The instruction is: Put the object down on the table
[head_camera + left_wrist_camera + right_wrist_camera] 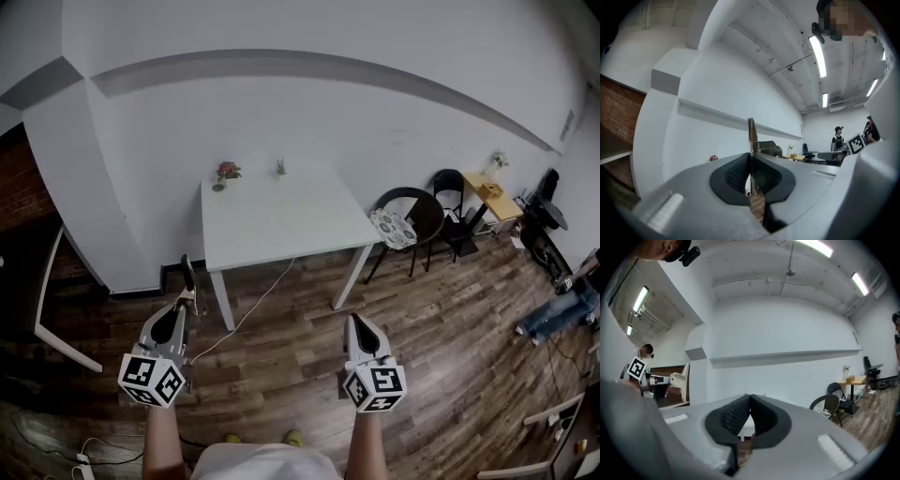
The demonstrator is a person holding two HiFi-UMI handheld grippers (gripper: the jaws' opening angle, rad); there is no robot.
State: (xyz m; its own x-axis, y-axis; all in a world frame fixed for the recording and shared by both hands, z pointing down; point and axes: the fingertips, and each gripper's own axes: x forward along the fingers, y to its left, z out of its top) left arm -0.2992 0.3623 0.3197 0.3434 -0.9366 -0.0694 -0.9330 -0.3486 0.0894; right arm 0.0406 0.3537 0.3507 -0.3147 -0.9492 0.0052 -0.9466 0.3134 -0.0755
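My left gripper [190, 302] is shut on a thin flat utensil [188, 274] with a dark end that sticks out past its tips. In the left gripper view the utensil [751, 133] stands upright, edge-on, clamped between the pads of the left gripper [751, 161]. My right gripper [356, 321] is shut with nothing in it; in its own view the right gripper [749, 401] shows its ribbed pads meeting at the tip. Both are held level above the wooden floor, short of the white table [281, 220] ahead.
A small flower pot [225, 173] and a tiny plant [280, 167] stand at the table's far edge. Black chairs [412, 220] and a yellow side table [492, 197] are to the right. A cable [253, 309] trails over the floor. People [838, 138] stand far off.
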